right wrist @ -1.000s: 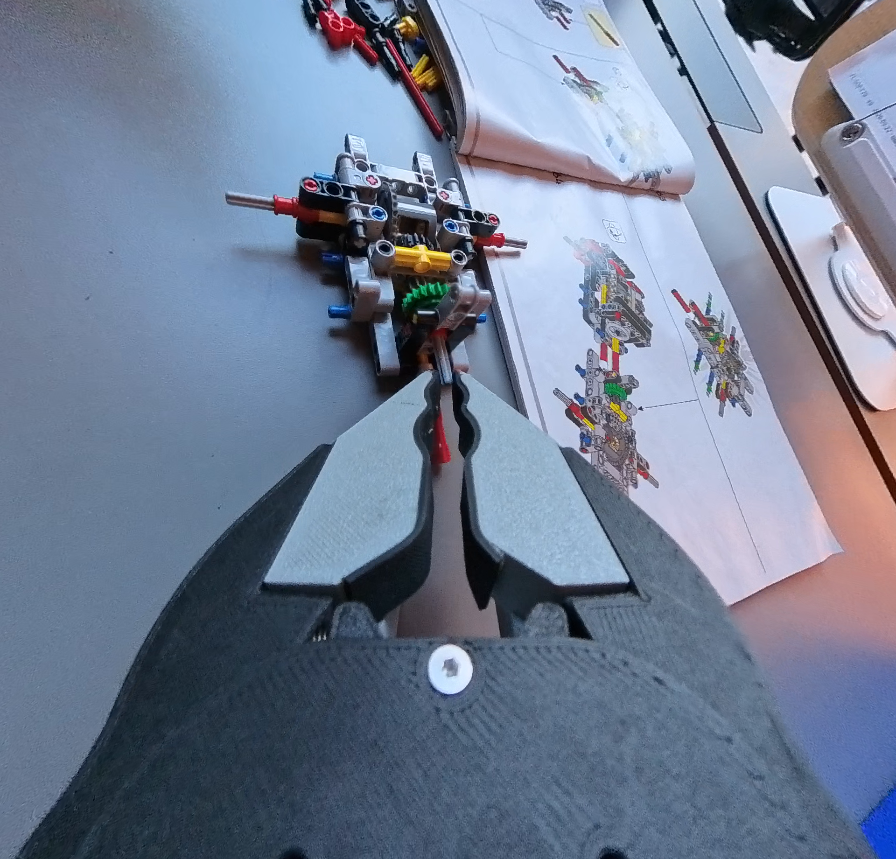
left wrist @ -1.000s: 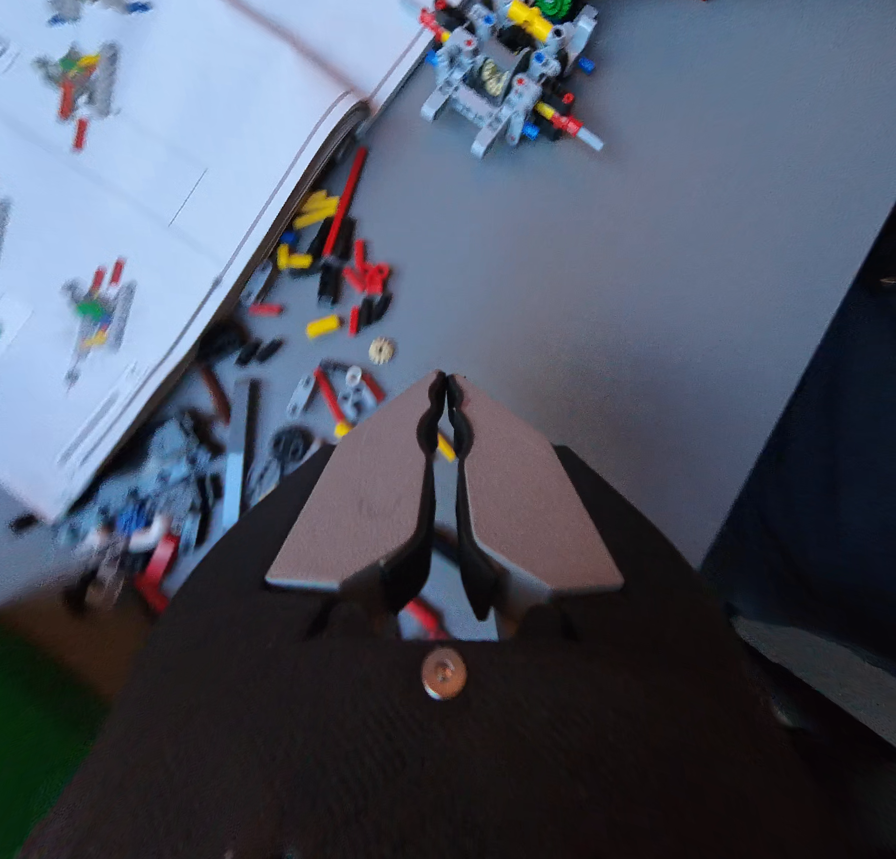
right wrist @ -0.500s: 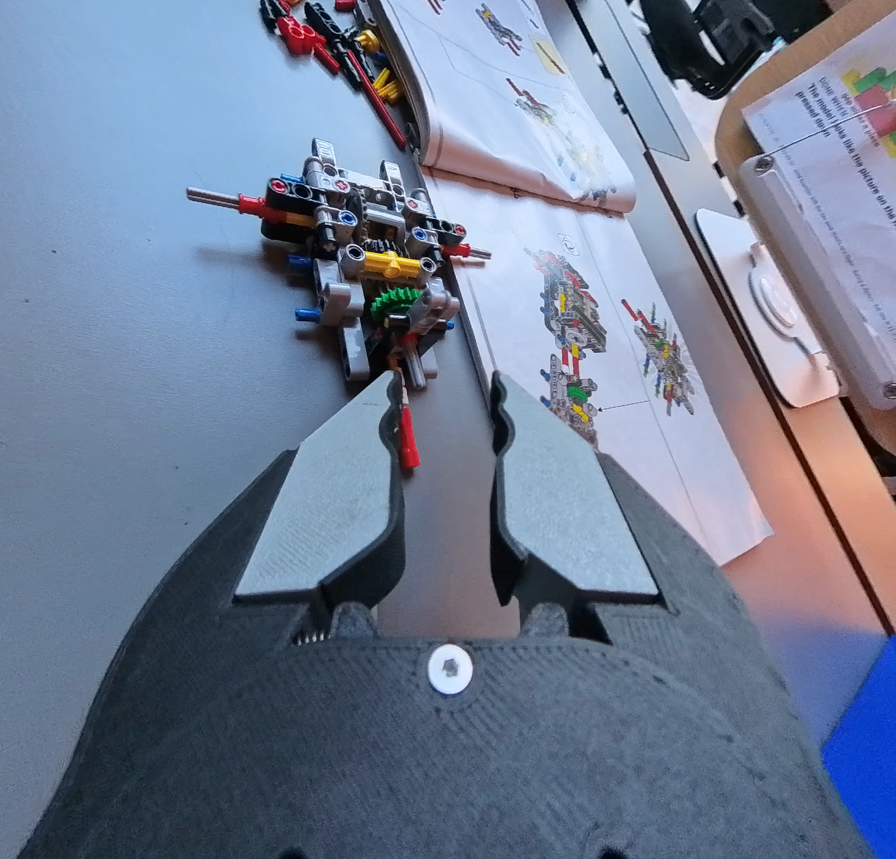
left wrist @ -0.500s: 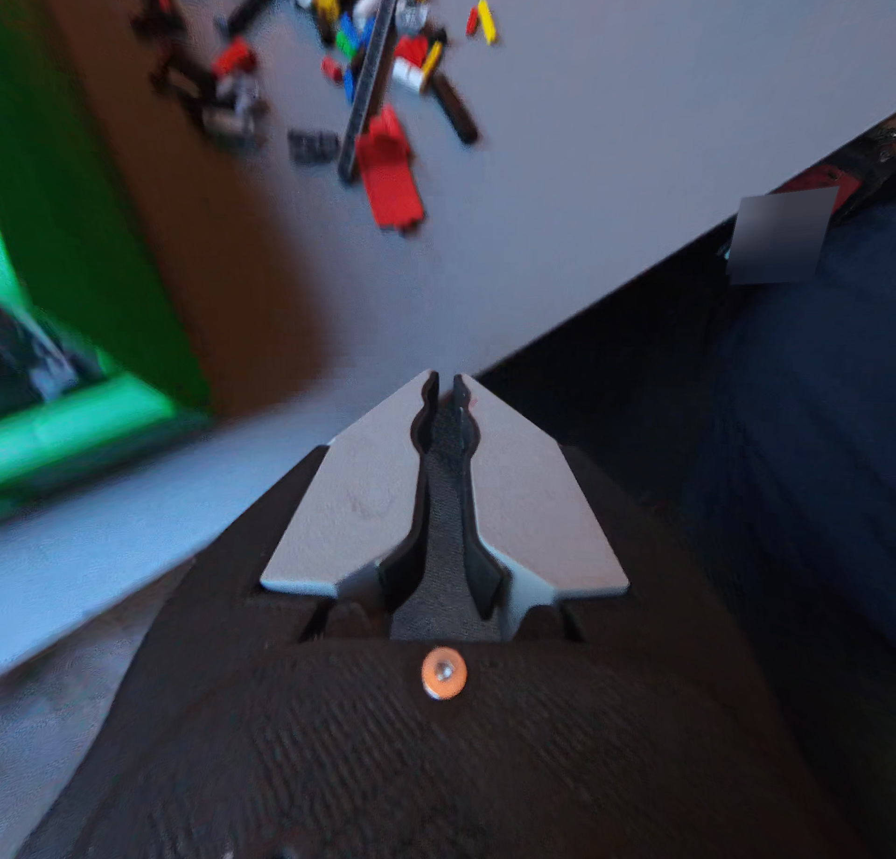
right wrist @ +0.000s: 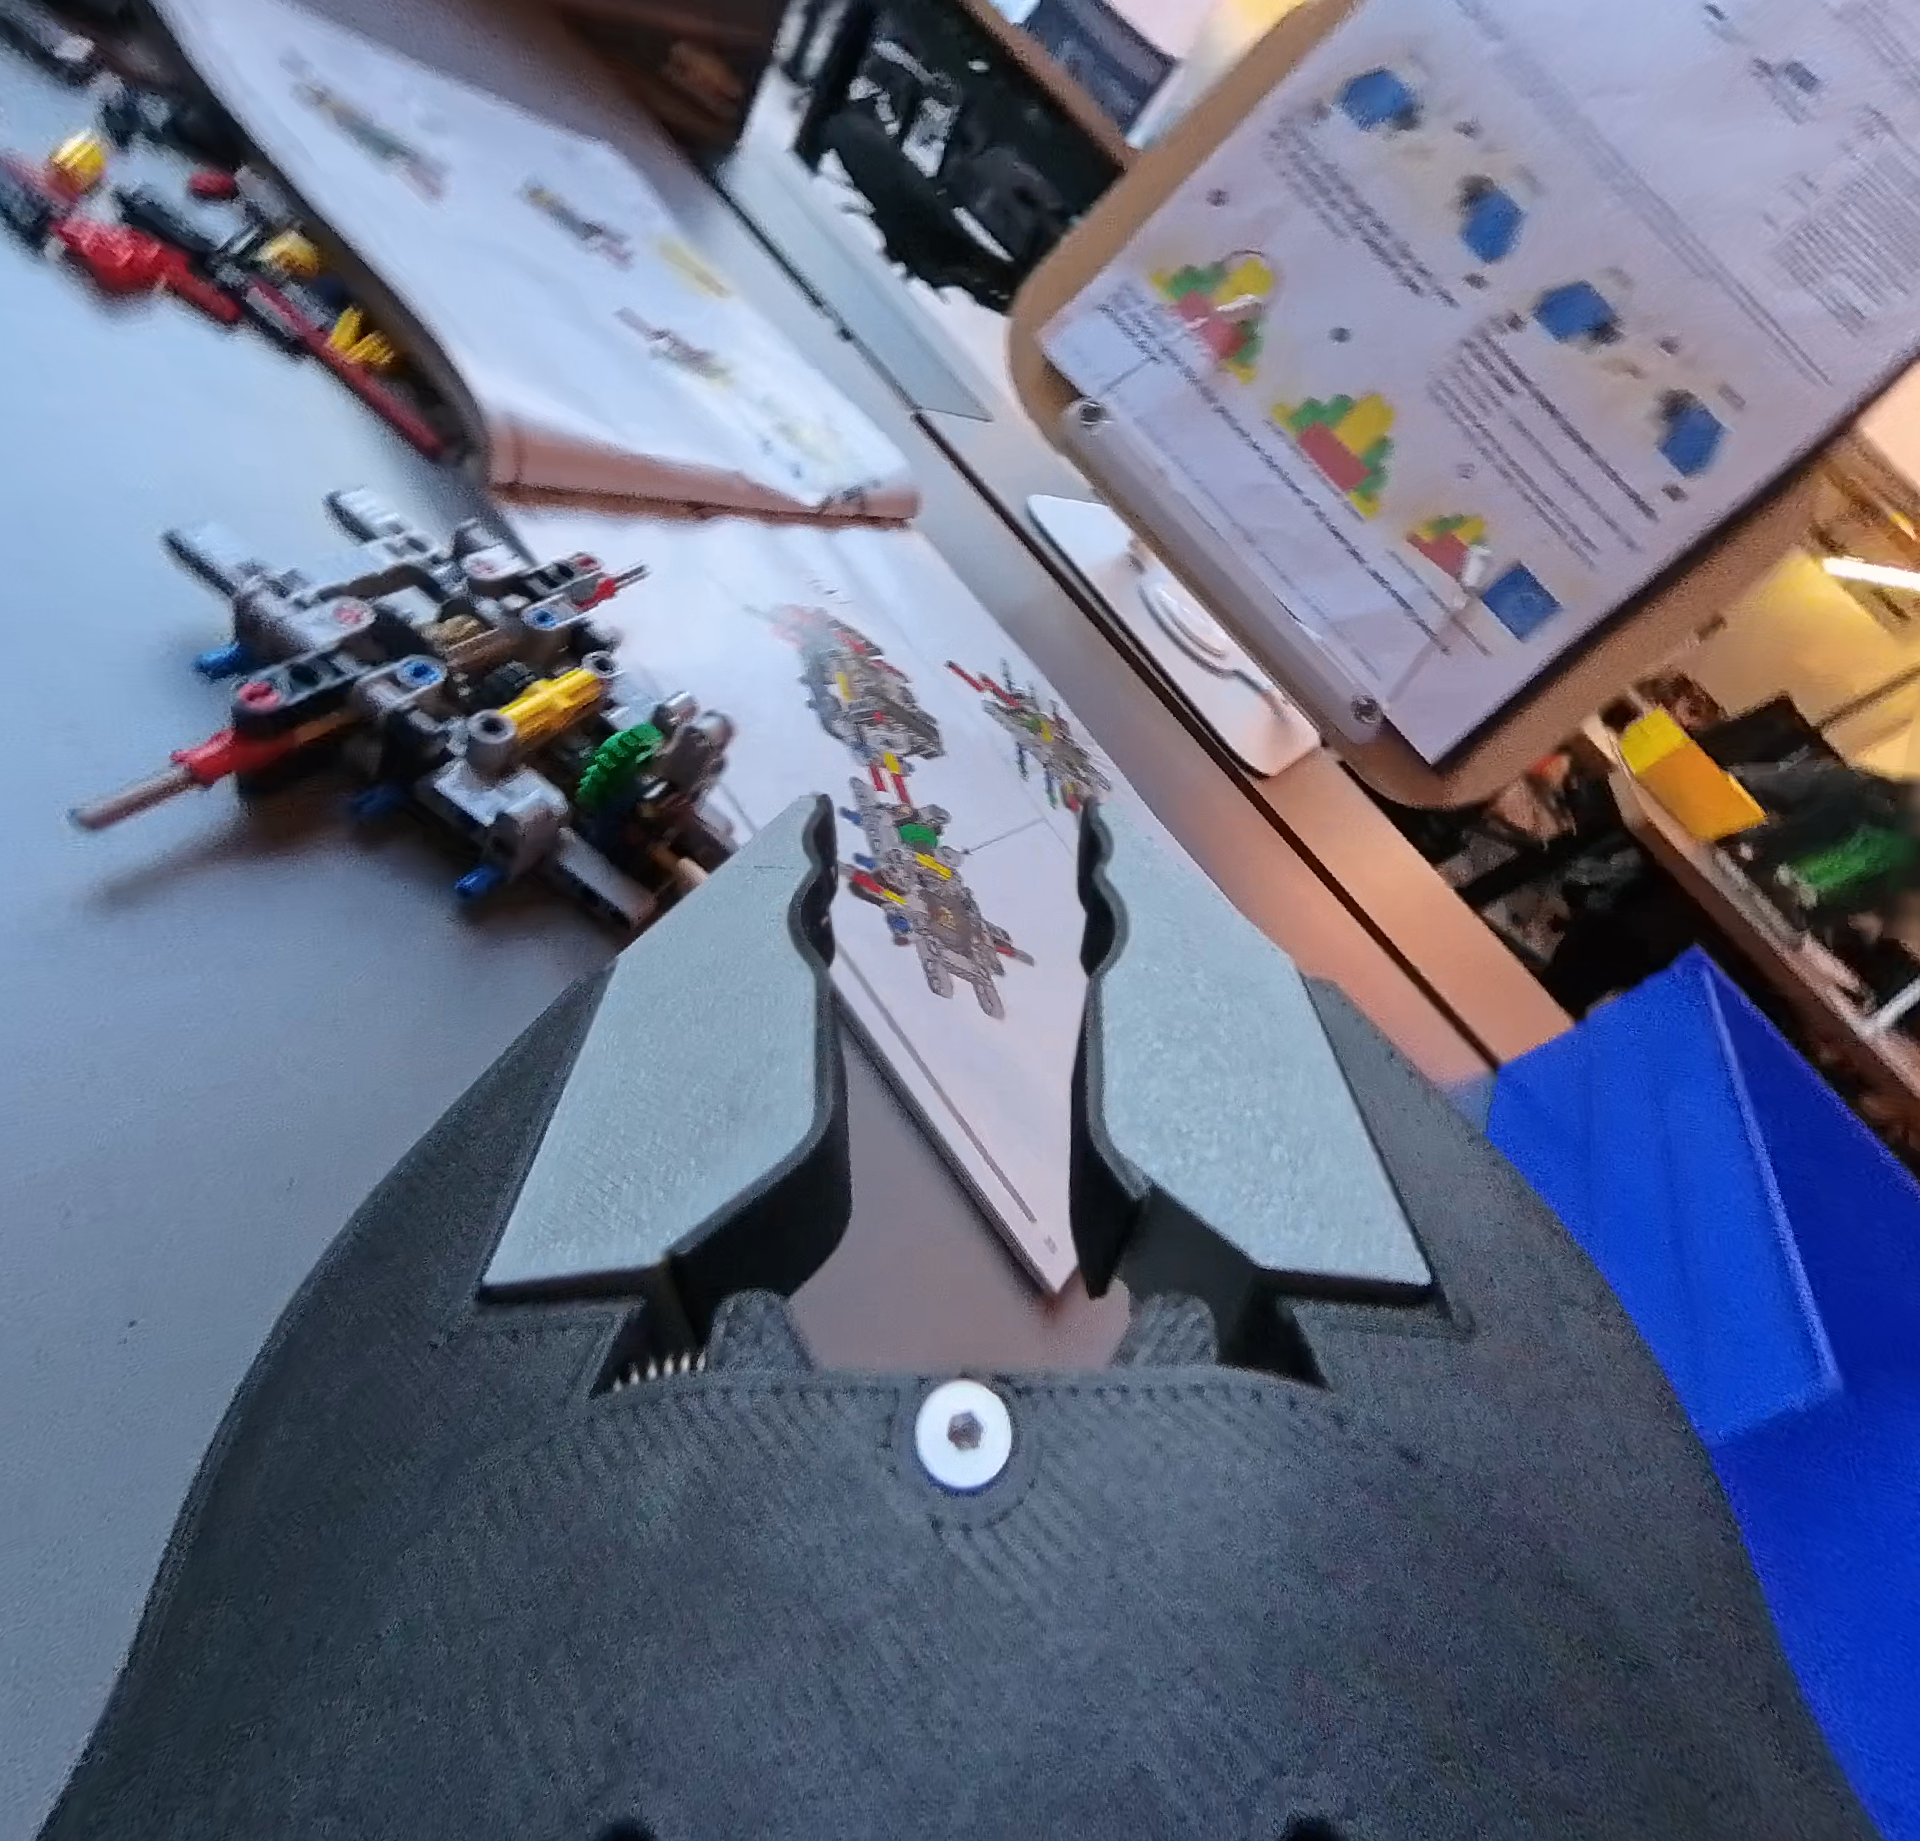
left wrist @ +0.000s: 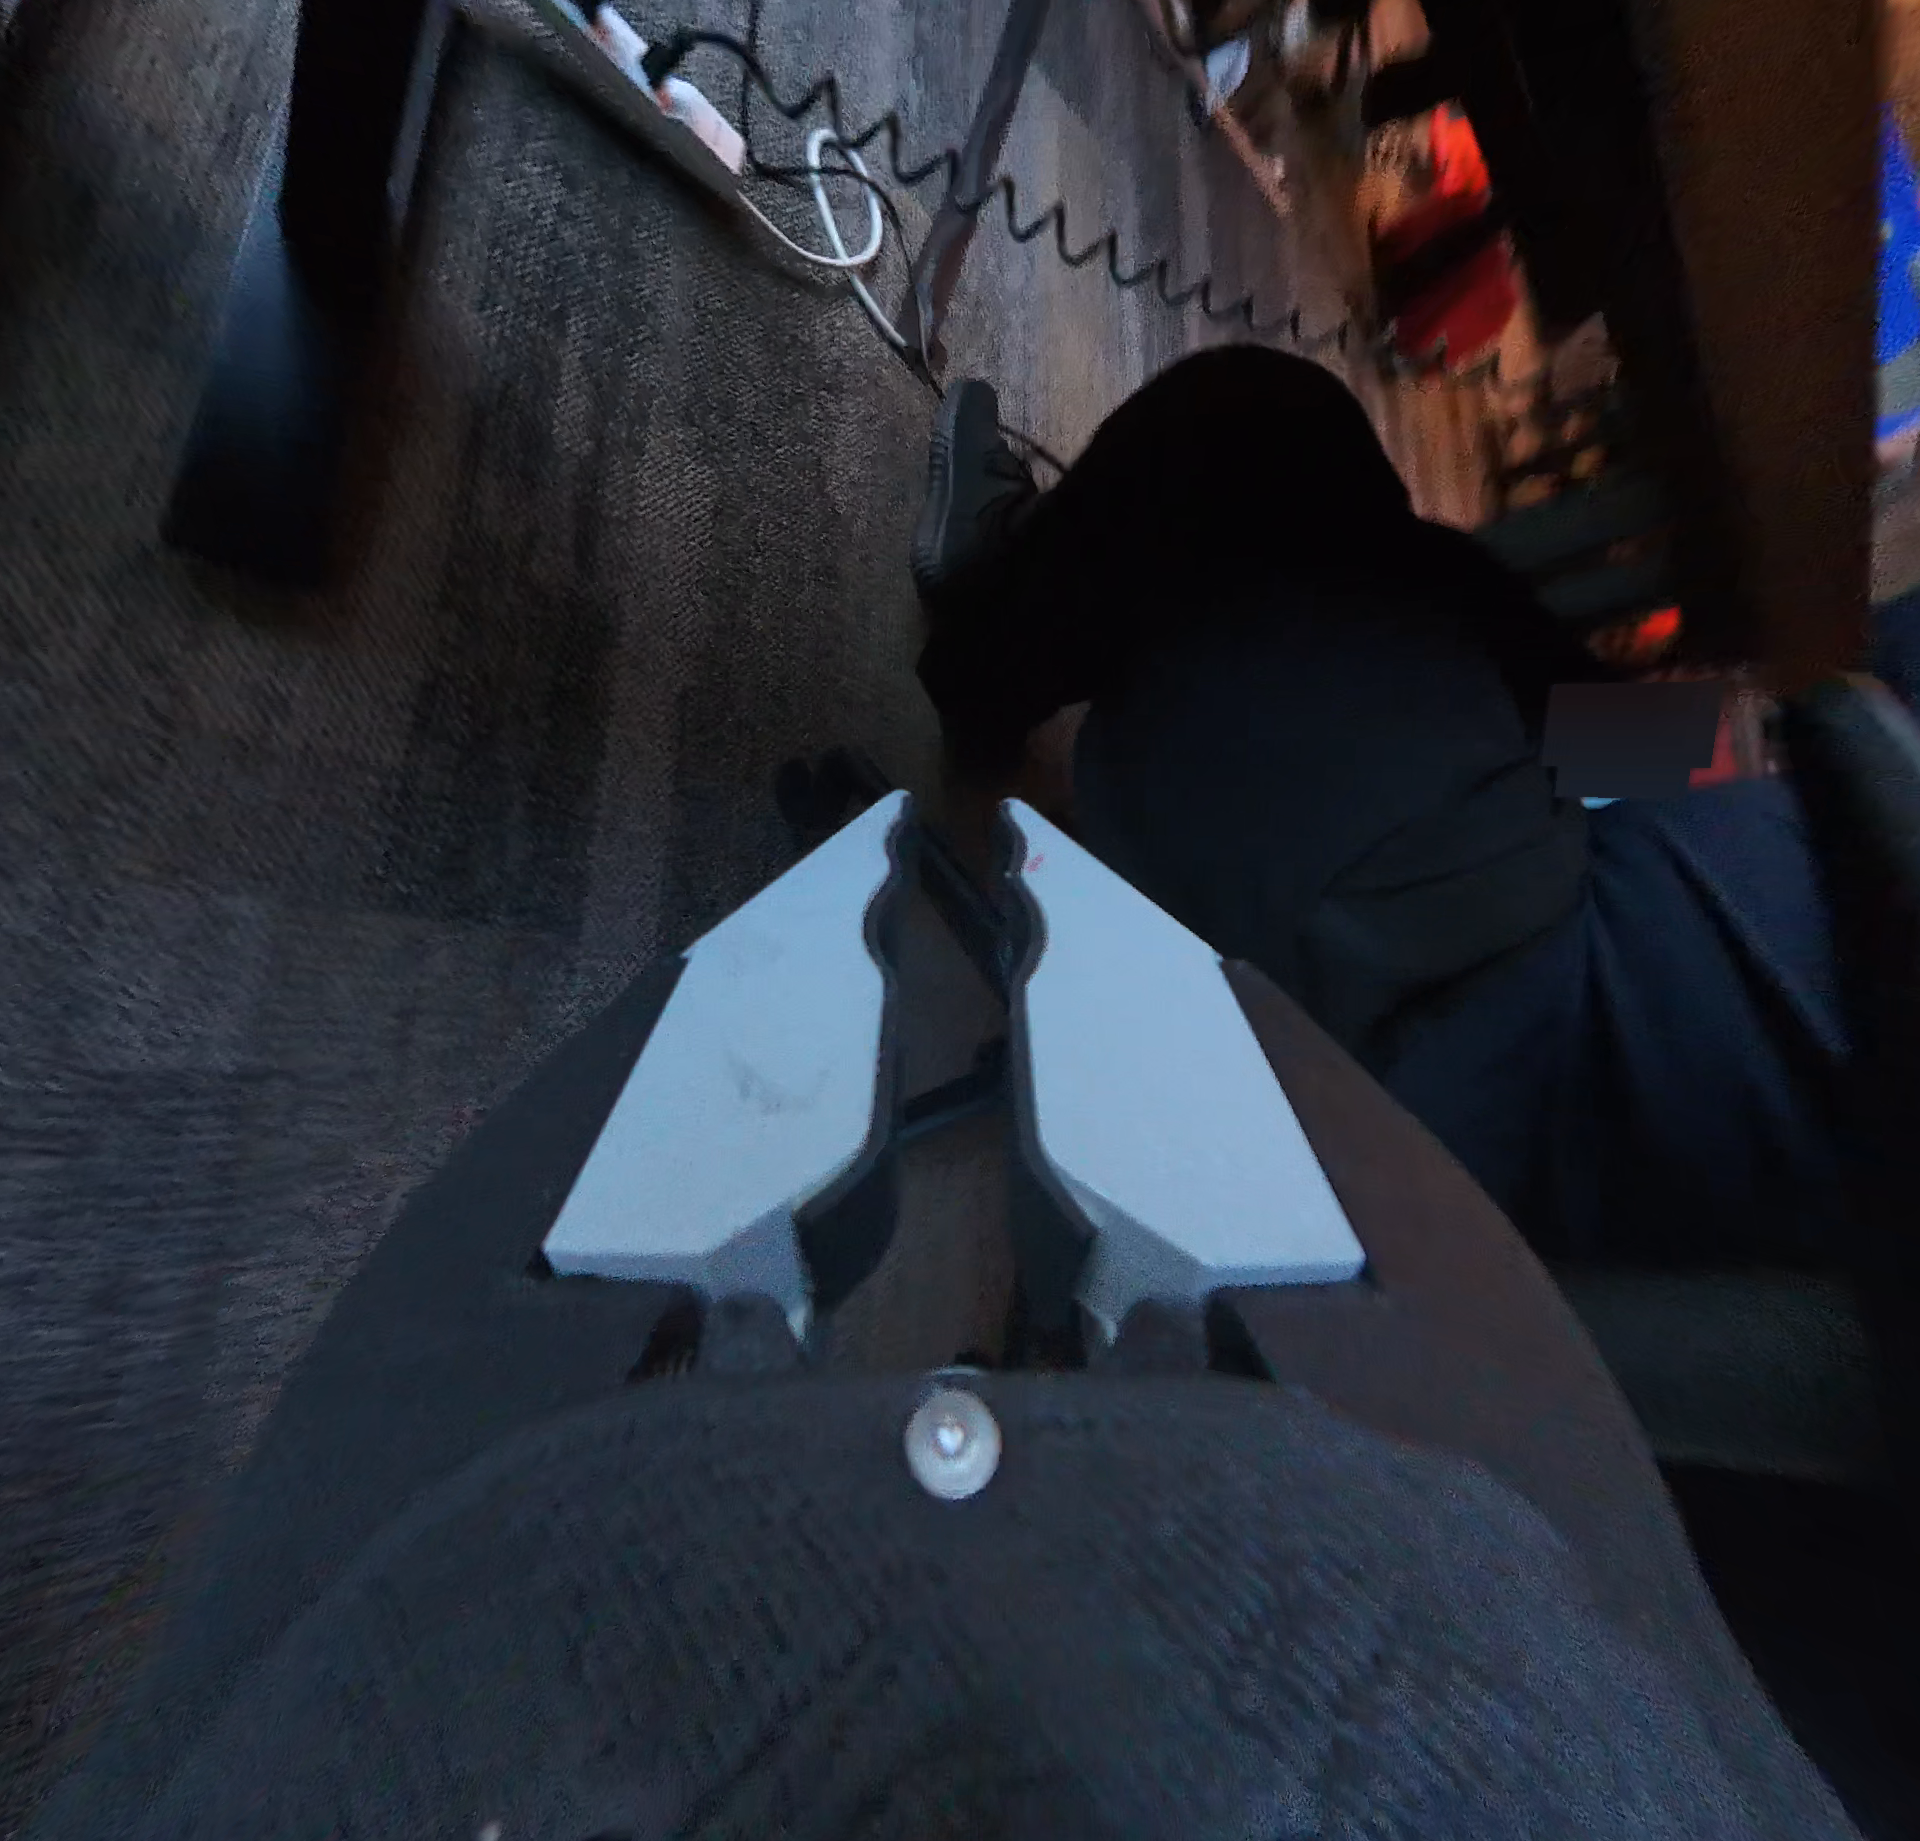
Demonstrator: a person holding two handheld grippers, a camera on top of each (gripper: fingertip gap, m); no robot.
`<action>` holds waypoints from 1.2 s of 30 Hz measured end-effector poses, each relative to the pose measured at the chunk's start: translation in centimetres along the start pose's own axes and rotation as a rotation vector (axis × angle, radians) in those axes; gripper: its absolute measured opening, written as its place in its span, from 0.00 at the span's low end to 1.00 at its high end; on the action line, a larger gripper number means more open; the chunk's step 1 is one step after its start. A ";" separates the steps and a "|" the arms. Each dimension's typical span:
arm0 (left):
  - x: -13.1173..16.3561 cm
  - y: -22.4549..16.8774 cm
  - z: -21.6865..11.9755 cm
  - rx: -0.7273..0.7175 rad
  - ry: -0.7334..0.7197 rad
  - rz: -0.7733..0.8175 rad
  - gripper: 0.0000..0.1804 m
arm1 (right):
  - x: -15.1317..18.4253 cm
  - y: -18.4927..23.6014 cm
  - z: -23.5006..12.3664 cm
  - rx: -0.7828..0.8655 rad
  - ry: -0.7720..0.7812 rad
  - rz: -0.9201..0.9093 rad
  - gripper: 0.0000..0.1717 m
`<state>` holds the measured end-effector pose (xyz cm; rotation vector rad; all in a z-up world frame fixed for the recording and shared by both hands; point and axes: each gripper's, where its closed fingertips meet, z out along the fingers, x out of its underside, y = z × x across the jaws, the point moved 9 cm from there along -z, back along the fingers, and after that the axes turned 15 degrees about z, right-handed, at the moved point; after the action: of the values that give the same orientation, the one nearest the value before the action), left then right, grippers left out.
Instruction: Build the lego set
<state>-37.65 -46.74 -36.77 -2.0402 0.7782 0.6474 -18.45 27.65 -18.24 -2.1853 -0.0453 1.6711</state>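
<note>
Grey carpet [left wrist: 436, 711] fills most of the left wrist view, which points down below the tabletop. The left gripper [left wrist: 956, 825] hangs over this floor with its jaws parted only by a narrow slit; nothing is gripped between them, and dark floor and a thin dark strap or cable show through the slit. Just beyond the tips lie a person's dark trouser leg [left wrist: 1299, 711] and a black shoe [left wrist: 961, 482]. Farther off, a coiled black cable [left wrist: 1049, 222] and a white cable [left wrist: 847, 222] trail across the carpet near a white power strip [left wrist: 686, 98]. This view is dim and smeared.

The right gripper [right wrist: 948, 835] is held over the grey tabletop [right wrist: 208, 1012] with its jaws wide apart and bare; the printed pictures of an open instruction booklet [right wrist: 935, 752] show between them. Just to the left of its left fingertip, not touching it, stands a partly built model [right wrist: 447, 711] of grey and black beams with a yellow connector, a green gear and red and blue pins. Loose red, yellow and black parts [right wrist: 208, 253] lie along the far edge of the booklet. To the right stand a blue bin [right wrist: 1683, 1220] and a tilted board bearing printed sheets [right wrist: 1455, 337].
</note>
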 end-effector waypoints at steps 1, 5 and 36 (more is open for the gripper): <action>2.3 1.4 0.2 -0.012 -0.030 -0.057 0.04 | 0.0 -0.4 -0.3 0.025 -0.007 0.047 0.26; 11.4 6.1 0.9 -0.101 -0.112 -0.256 0.04 | 0.0 -1.6 -1.3 0.148 -0.047 0.223 0.25; 27.5 8.6 4.5 -0.348 -0.109 -0.555 0.00 | 2.4 -7.0 -1.6 0.498 0.100 0.640 0.25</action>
<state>-26.03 -54.82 -62.33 -2.3677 0.0133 0.5880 -14.84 34.31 -17.86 -1.9820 1.0768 1.6181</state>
